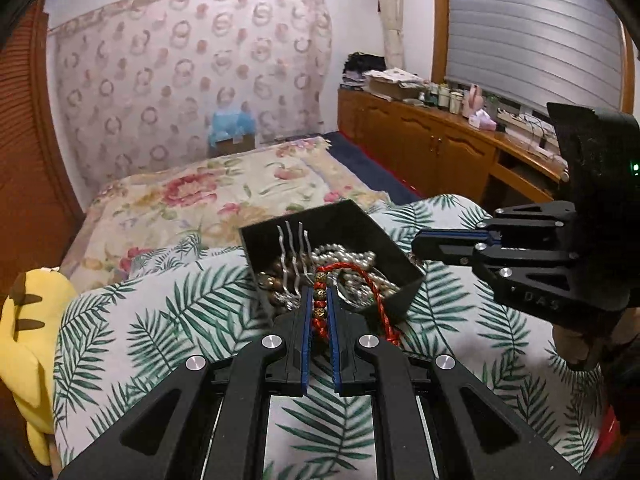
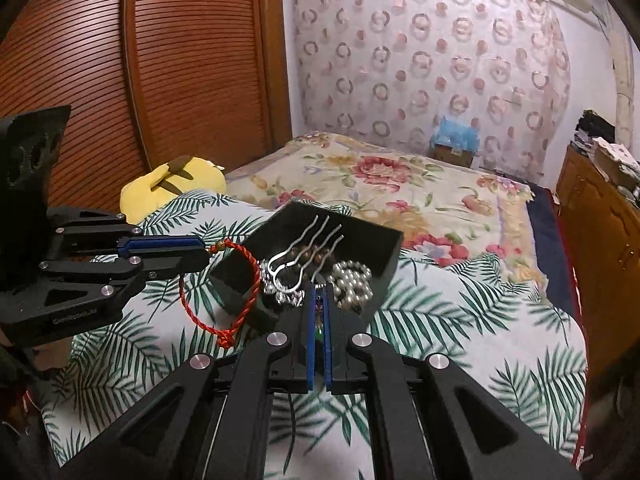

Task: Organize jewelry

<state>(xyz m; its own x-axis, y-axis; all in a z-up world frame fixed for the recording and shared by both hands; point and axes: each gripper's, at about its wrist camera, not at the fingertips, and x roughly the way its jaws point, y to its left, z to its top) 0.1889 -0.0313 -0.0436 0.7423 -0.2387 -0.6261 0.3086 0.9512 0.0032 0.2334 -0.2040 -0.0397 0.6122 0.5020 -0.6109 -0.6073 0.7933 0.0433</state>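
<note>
A black open box [image 1: 320,218] [image 2: 386,248] sits on a leaf-print quilt, holding a silver wavy hair fork [image 1: 294,252] [image 2: 304,246], pearl strands [image 1: 348,252] [image 2: 352,276] and brown beads. My left gripper [image 1: 320,294] [image 2: 206,254] is shut on a red braided cord bracelet [image 1: 320,312] [image 2: 244,280] with gold beads, whose loop hangs over the box's near-left corner. My right gripper [image 2: 319,290] [image 1: 416,246] is shut just in front of the box; a thin dark cord [image 2: 292,420] with a small green bead hangs from its pads.
The leaf-print quilt [image 1: 160,320] [image 2: 460,340] lies on a floral bedspread [image 1: 200,192] [image 2: 380,176]. A yellow plush toy [image 1: 28,320] [image 2: 176,184] lies at the quilt's left edge. Wooden cabinets [image 1: 440,140] run along the right; a slatted wardrobe [image 2: 160,80] stands at the left.
</note>
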